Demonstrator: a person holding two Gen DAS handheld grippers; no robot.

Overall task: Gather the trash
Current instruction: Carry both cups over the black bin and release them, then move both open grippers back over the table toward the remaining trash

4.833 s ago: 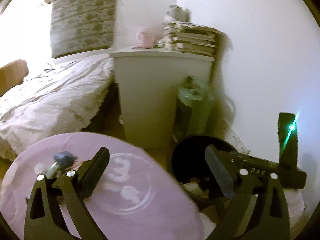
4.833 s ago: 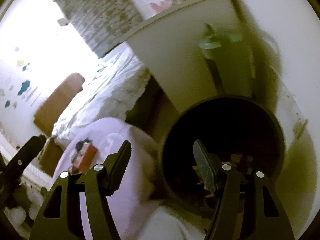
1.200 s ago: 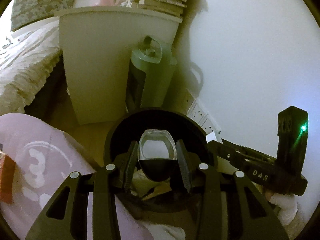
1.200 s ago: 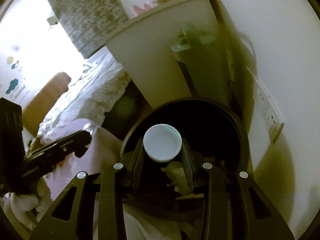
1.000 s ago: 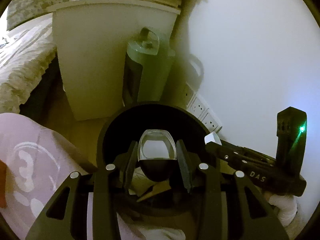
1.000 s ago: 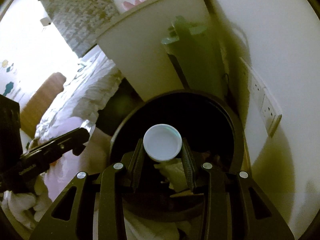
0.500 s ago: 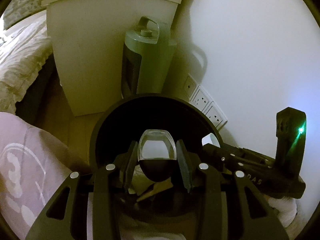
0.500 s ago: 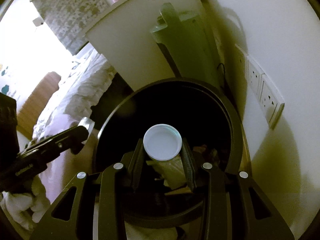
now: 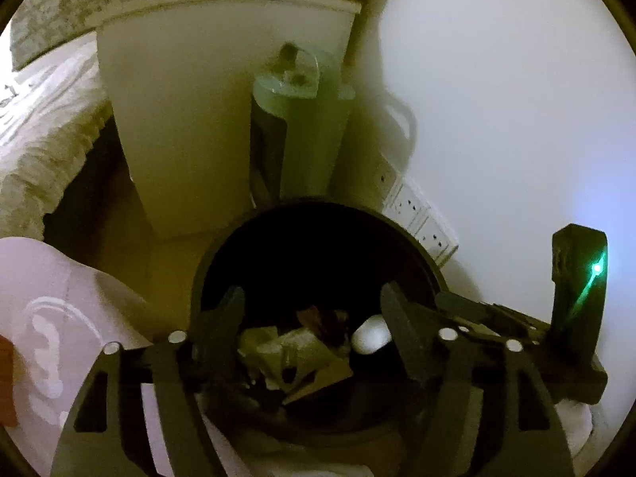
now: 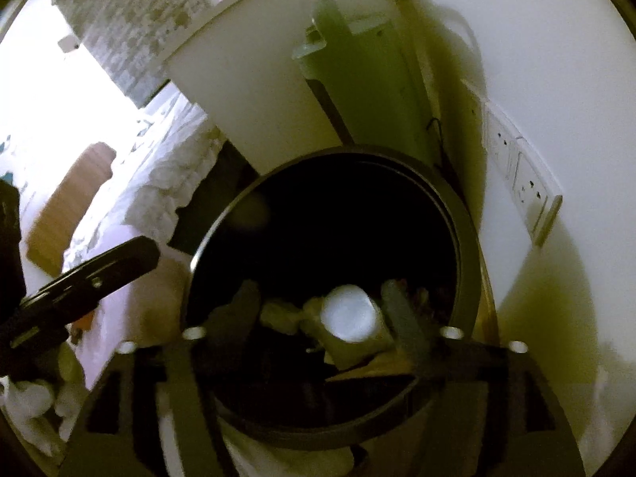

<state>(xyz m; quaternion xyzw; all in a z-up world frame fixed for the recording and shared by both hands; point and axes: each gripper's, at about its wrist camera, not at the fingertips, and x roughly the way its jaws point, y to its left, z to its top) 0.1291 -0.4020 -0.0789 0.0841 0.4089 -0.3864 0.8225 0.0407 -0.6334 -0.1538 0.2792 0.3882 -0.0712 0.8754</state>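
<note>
My left gripper (image 9: 310, 310) hangs over the black round trash bin (image 9: 198, 278). Its jaws are opening and nothing is between them. Crumpled paper trash (image 9: 294, 353) lies in the bin below. The clear cup it held is out of sight. My right gripper (image 10: 320, 310) is over the same bin (image 10: 469, 238), jaws opening. A white cup (image 10: 349, 318) tips loose between its fingers, leaning near the right finger (image 10: 401, 314) and free of the left one. In the left wrist view the white cup (image 9: 371, 338) shows low inside the bin.
A white nightstand (image 9: 190, 119) stands behind the bin with a green cylindrical appliance (image 9: 302, 127) beside it. Wall sockets (image 9: 421, 218) sit low on the white wall to the right. A bed (image 9: 39, 139) and a pink round table (image 9: 59, 318) lie to the left.
Both grippers have spread their jaws over the bin. The clear cup has left the left gripper and the white cup has slipped loose from the right one, dropping toward the trash.
</note>
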